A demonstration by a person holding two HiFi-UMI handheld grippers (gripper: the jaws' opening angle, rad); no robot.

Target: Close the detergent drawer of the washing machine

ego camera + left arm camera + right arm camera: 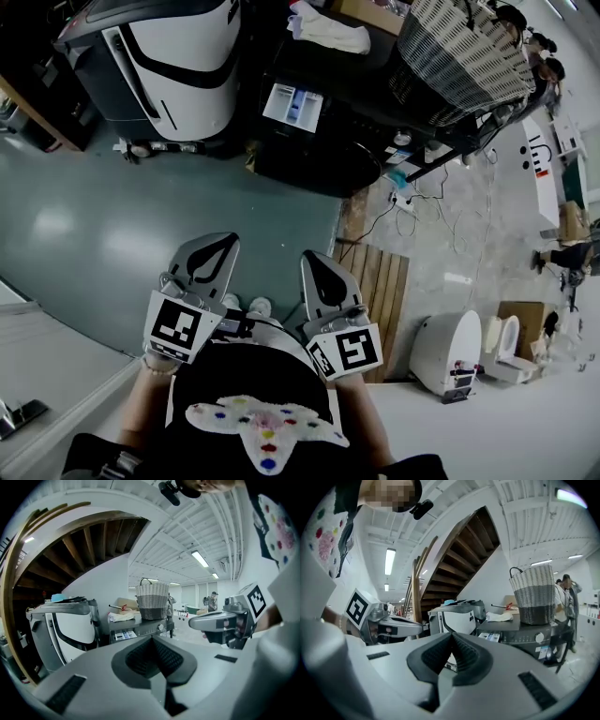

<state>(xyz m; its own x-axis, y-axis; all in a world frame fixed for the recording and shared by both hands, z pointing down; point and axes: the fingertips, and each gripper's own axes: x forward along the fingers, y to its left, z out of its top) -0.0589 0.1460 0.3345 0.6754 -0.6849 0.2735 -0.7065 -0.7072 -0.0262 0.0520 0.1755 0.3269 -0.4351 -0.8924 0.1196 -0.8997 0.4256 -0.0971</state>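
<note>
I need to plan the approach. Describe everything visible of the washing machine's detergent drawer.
The detergent drawer is a pale, plastic-looking tray. It stands pulled out, roughly level, from an upper corner of the dark washing machine's front panel. From above it shows open compartments, one with a blue insert. Nothing touches it apart from the machine that holds it, and nothing lies on it.

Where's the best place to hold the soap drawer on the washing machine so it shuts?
Its front edge, coming from the front. The drawer sticks straight out of the washing machine, open side up, so pushing there probably slides it in.
</note>
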